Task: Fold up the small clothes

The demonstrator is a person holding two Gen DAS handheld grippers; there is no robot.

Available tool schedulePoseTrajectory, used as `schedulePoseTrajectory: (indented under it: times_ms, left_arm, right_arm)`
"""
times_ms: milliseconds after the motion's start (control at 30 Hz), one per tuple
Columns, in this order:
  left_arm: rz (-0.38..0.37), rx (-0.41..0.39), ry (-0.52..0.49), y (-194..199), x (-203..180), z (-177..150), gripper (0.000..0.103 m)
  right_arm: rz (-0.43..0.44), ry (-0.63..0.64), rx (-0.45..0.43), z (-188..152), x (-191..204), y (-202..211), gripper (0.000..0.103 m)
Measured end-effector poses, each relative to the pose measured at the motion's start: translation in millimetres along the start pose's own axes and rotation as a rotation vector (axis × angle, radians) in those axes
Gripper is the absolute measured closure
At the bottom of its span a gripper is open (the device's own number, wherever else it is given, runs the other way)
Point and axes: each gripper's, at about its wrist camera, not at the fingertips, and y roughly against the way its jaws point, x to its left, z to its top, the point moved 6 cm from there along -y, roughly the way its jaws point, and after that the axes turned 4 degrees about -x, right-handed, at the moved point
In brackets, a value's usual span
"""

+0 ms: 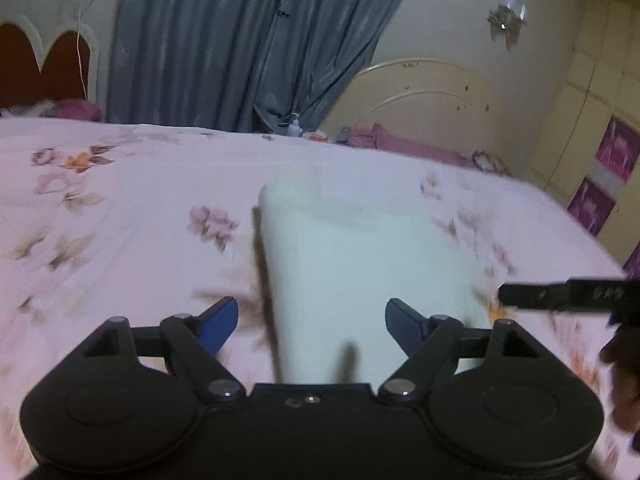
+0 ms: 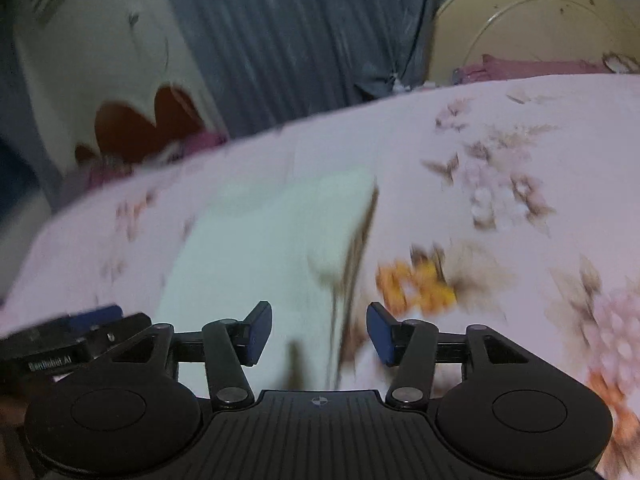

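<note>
A small white garment (image 1: 360, 264) lies folded flat on the pink flowered bedspread (image 1: 132, 216). In the left wrist view my left gripper (image 1: 311, 325) hovers over the garment's near end, open, with nothing between its blue pads. The right gripper's tip (image 1: 516, 294) shows at the right edge there. In the right wrist view my right gripper (image 2: 319, 332) stands open above the right edge of the white garment (image 2: 260, 248), nothing held. The left gripper (image 2: 80, 324) appears at the lower left of that view. Both pictures are blurred.
A grey-blue curtain (image 1: 240, 40) hangs behind the bed. A cream headboard (image 1: 432, 96) and purple pillows (image 1: 408, 146) sit at the far right, a red-and-cream headboard (image 1: 44, 60) at the far left. A hand (image 1: 624, 376) shows at the right edge.
</note>
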Motion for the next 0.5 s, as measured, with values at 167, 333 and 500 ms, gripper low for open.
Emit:
schedulePoseTrajectory:
  times_ms: [167, 333, 500]
  left_arm:
    - [-0.041, 0.102, 0.086, -44, 14, 7, 0.031]
    - [-0.037, 0.207, 0.127, -59, 27, -10, 0.035]
    - [-0.053, 0.241, 0.126, -63, 20, -8, 0.029]
  right_arm:
    - [0.074, -0.175, 0.094, 13, -19, -47, 0.051]
    - [0.053, -0.222, 0.16, 1, -43, -65, 0.049]
    - [0.143, -0.337, 0.162, 4, -56, -73, 0.049]
